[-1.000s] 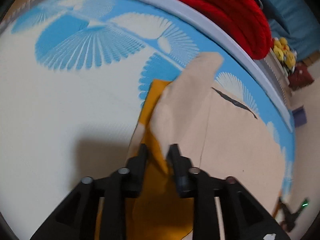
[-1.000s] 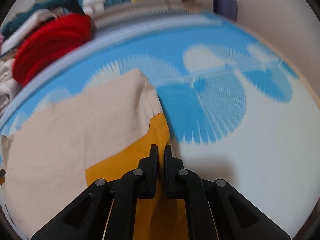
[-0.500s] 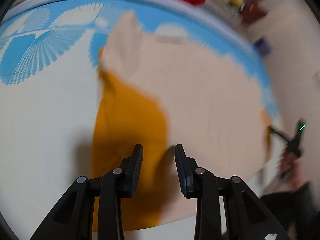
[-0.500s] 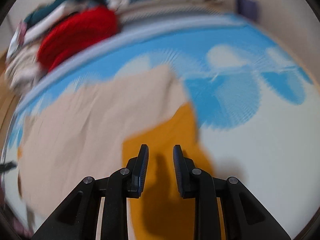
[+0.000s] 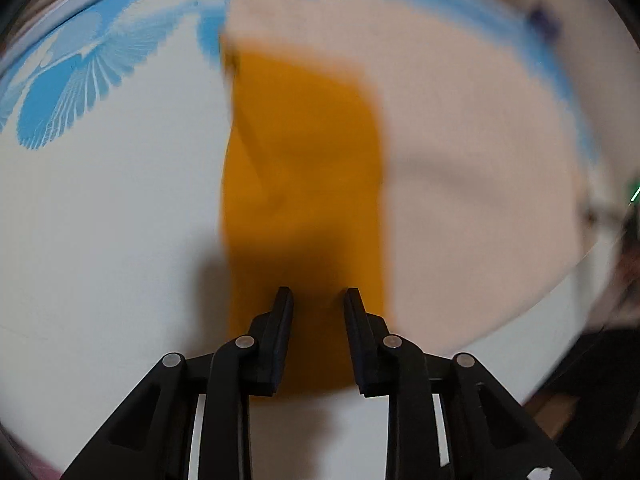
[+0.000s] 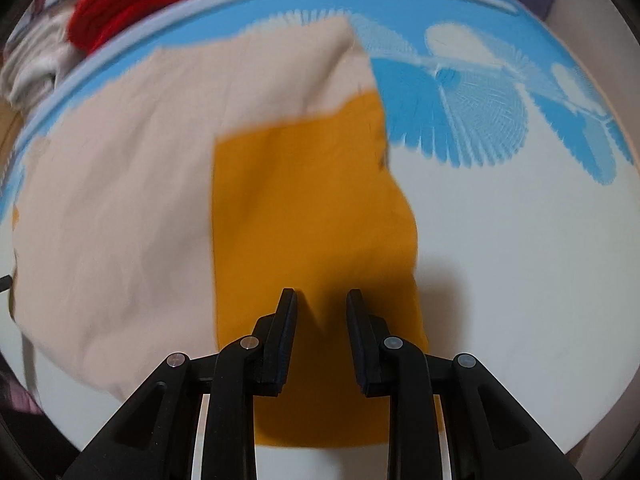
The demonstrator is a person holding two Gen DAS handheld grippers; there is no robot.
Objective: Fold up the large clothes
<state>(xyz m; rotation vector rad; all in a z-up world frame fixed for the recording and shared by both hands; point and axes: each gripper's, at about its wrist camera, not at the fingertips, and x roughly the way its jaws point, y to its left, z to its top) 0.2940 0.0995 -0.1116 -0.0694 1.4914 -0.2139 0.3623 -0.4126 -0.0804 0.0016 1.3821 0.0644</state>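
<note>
While hovering over the mustard sleeve point(image 5: 304, 184) of the beige garment point(image 5: 472, 168) lying flat on the blue-patterned mat point(image 6: 520, 240) — left gripper point(image 5: 319, 300) closing slightly, right gripper point(image 6: 321, 300) parted, both empty. Between folds, probably; next calls for pinching an edge.

Home bedroom: patterned bedspread point(image 6: 500, 240), piled clothes point(image 6: 132, 4).

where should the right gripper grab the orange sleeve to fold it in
Take the orange sleeve at its near cuff edge, coming straight down from above. It lies flat on the mat, sticking out beside the beige body, so the loose end under the open right gripper lifts most easily, probably.
</note>
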